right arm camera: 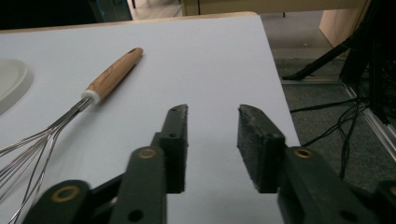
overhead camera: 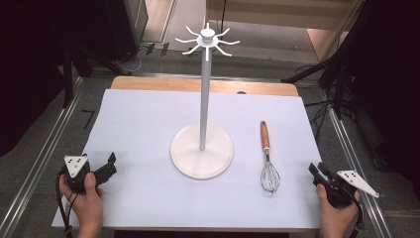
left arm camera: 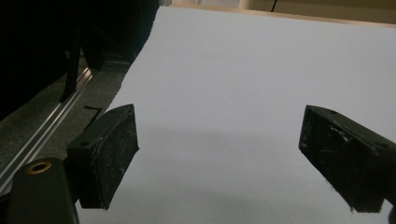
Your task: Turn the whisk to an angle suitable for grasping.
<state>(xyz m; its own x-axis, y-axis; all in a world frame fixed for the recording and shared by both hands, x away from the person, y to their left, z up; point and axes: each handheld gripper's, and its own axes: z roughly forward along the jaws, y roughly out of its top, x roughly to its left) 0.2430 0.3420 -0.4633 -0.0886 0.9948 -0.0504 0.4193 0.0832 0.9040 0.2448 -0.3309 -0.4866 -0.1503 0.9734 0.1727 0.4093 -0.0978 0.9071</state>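
Wooden-handled whisk (overhead camera: pixel 268 158) lying flat toward right edge of tabletop (overhead camera: pixel 148 119), just right of white hook stand (overhead camera: pixel 202 148); placement likely staged for hanging. Long axis front to back, handle toward far edge, wire head toward near edge. Left tongs (overhead camera: pixel 112 164) wide apart, empty, near-left corner. Right tongs (overhead camera: pixel 317 171) narrower, empty, near-right corner.

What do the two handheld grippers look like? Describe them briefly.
Both the left gripper and the right gripper are black, each topped by a grey three-cornered plate with dark dots. Flat black pads look scuffed white; brass-coloured rivets mark the linkages. Black cables trail off.
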